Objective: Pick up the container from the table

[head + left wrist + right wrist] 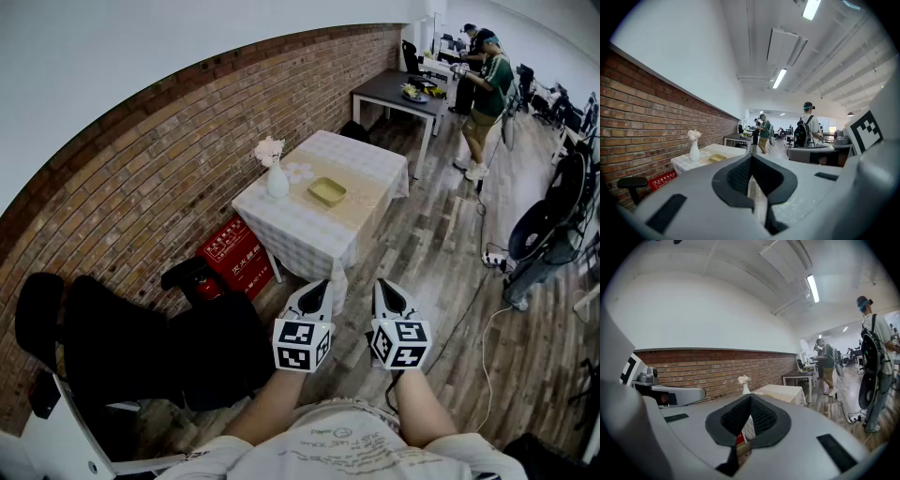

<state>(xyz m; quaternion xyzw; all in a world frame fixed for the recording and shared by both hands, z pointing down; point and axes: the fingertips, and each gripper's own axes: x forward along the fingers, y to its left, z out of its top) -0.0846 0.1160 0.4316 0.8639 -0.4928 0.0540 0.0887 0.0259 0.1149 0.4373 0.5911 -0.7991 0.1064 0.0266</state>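
Observation:
The container is a shallow yellowish tray lying on a small table with a checked cloth, beside a white vase of flowers. Both grippers are held close to the person's body, well short of the table, side by side and pointing toward it. My left gripper is shut with nothing in it, and so is my right gripper. In the left gripper view the container and vase show far off above the closed jaws. The right gripper view shows the vase and the table.
A red crate sits under the table against the brick wall. A black chair stands at the left. A dark table and a person are at the back. Black equipment and cables lie on the right.

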